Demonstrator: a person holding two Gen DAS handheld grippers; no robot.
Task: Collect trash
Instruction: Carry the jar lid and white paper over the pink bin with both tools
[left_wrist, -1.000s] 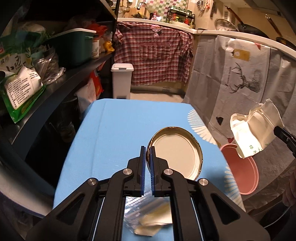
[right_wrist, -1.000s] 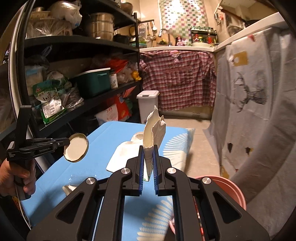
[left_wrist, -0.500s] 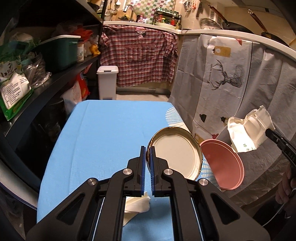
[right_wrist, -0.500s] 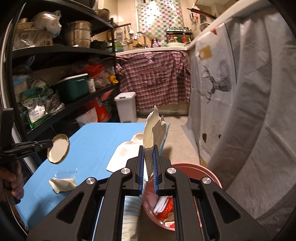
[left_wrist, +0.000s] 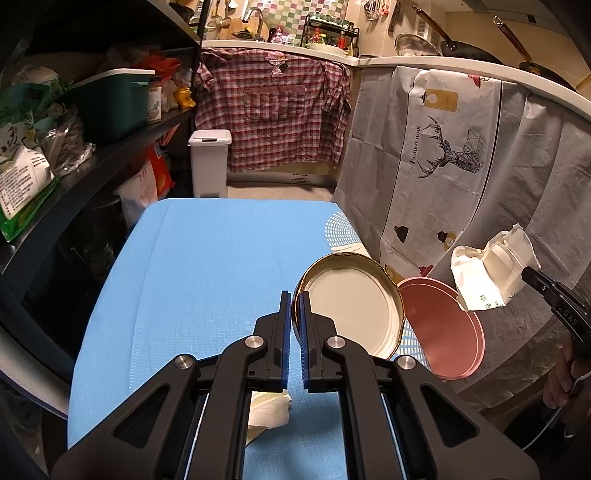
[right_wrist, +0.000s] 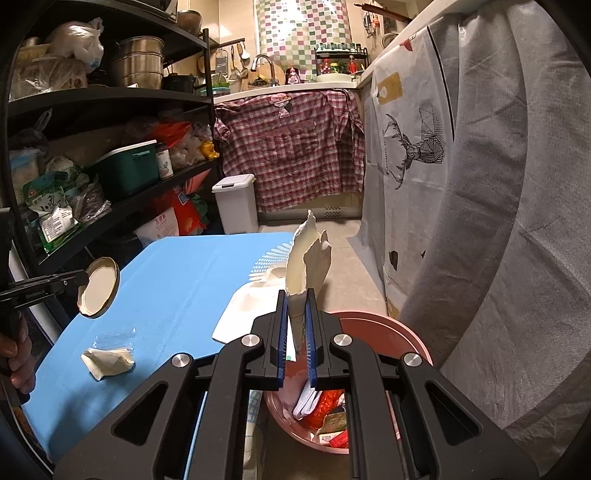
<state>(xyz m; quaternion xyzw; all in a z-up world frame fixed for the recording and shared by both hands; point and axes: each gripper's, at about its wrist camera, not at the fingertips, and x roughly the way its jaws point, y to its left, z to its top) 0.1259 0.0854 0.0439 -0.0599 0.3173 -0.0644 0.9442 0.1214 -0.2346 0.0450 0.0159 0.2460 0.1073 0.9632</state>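
My left gripper (left_wrist: 294, 295) is shut on the rim of a gold jar lid (left_wrist: 351, 306), held above the blue table (left_wrist: 207, 266); the same lid (right_wrist: 99, 288) shows at the left of the right wrist view. My right gripper (right_wrist: 295, 295) is shut on a crumpled white carton (right_wrist: 306, 254), also seen as the carton (left_wrist: 491, 273) at the right, hanging over the pink bin (right_wrist: 373, 376). The bin (left_wrist: 443, 332) stands on the floor beside the table and holds red and white trash.
A crumpled white wrapper (right_wrist: 107, 360) and a clear plastic scrap (right_wrist: 112, 338) lie on the table near its front. A white tray (right_wrist: 247, 310) rests by the right edge. Dark shelves (right_wrist: 110, 99) line the left; a white pedal bin (right_wrist: 236, 203) stands behind.
Both grippers have swung right toward the pink bin. The carton has come from over the table to over the bin. Both grips are unchanged.
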